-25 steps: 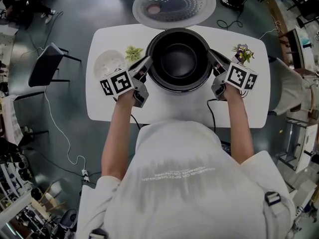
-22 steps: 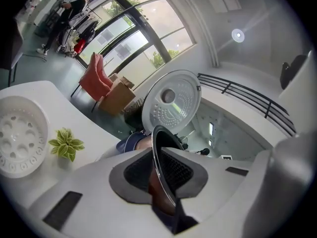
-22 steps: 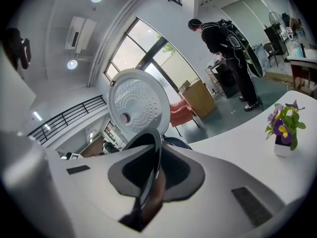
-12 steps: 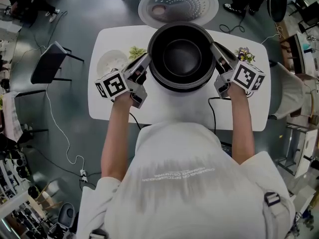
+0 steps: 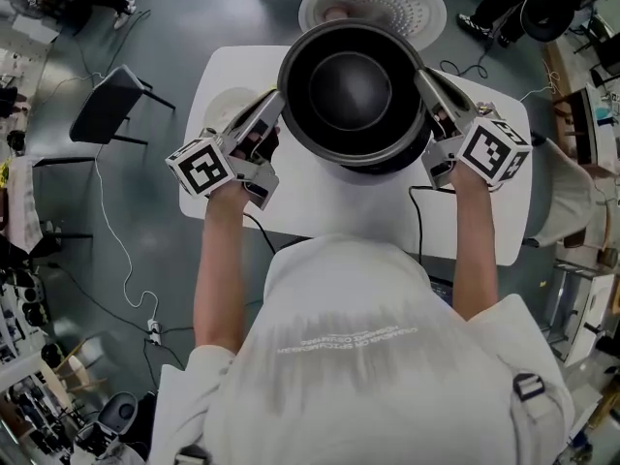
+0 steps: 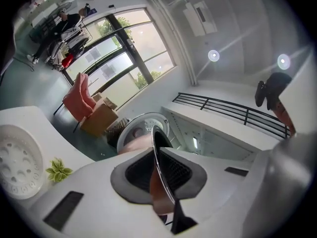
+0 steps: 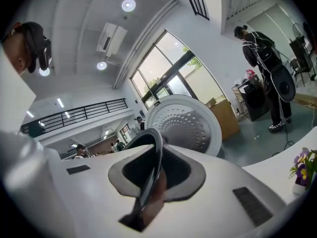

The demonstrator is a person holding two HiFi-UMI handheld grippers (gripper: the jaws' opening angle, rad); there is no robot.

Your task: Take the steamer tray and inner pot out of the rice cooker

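Note:
The dark inner pot [image 5: 351,90] hangs in the air above the rice cooker body [image 5: 412,158], held by its rim on both sides. My left gripper [image 5: 279,100] is shut on the left rim [image 6: 161,172]; its jaws have just been closing tighter on that thin edge. Opposite it, my right gripper [image 5: 423,76] is shut on the right rim [image 7: 151,167]. The white perforated steamer tray [image 6: 17,167] lies on the table to the left, mostly hidden behind the left gripper in the head view.
The cooker's open lid [image 5: 373,3] stands behind the pot. On the white table [image 5: 465,231] are a small green plant [image 6: 58,170], a purple flower [image 7: 303,165] and a black cable [image 5: 417,201]. A chair [image 5: 111,105] stands at left. A person [image 7: 262,48] stands beyond the table.
Both grippers have risen with the inner pot, which now looks larger and nearer the head camera and is out of the cooker body.

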